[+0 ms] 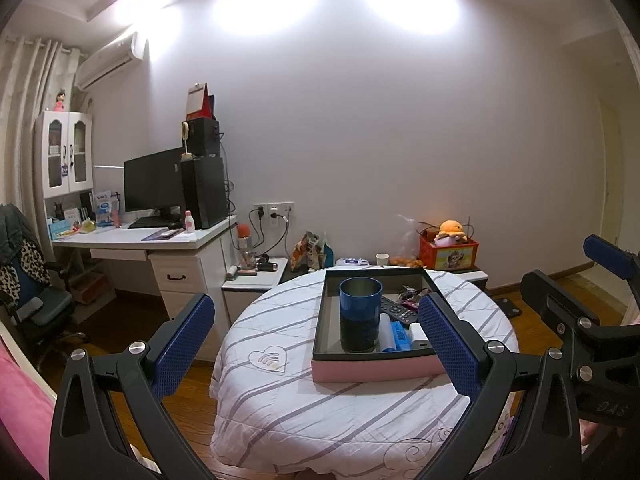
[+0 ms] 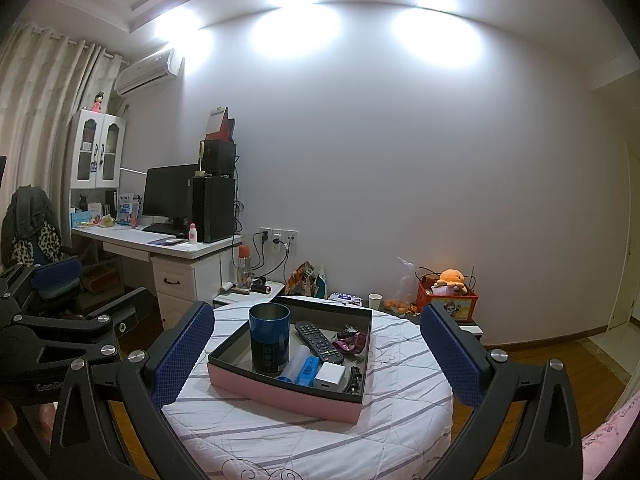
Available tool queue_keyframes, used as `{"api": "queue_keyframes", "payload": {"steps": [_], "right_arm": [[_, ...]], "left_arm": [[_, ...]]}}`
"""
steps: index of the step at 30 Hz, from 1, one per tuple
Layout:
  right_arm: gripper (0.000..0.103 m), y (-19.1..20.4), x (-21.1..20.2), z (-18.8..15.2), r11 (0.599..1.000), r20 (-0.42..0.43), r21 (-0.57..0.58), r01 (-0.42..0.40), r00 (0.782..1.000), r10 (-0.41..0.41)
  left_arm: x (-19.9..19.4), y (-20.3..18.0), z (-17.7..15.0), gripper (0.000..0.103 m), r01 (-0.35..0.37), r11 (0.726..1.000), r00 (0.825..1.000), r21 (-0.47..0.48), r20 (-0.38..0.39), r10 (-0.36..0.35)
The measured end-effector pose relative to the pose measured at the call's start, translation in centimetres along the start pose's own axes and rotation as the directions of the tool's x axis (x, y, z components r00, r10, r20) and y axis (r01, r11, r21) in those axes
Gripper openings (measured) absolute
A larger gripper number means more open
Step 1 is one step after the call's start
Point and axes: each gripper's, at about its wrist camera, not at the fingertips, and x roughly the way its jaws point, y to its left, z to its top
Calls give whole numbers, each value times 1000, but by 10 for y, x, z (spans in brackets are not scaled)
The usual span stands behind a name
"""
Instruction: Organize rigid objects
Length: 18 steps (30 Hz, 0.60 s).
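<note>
The tall blue metal cup [image 2: 269,338] is standing upright in the pink-sided shallow box [image 2: 280,394], ahead of the right gripper [image 2: 316,354]; likely rigid, slick, light, so gripping mid-wall suits. Both the right and left gripper [image 1: 316,346] are hanging wide apart, empty.

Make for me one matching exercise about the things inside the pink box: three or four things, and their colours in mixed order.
Things:
1. cup
2. remote control
3. charger block
4. box outer wall

Colours:
A. white
B. pink
C. blue with a dark lower part
D. black

Pairs: 1-C, 2-D, 3-A, 4-B
</note>
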Motion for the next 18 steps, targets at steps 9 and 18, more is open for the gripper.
{"api": "queue_keyframes", "payload": {"steps": [9,18], "right_arm": [[103,0,0,0,1000,-2,0,-2,1000,2],[103,-1,2,0,1000,-7,-2,-2,1000,2]], "left_arm": [[0,0,0,103,-1,1000,1000,0,-1,1],[0,1,0,103,-1,1000,1000,0,-2,1]]}}
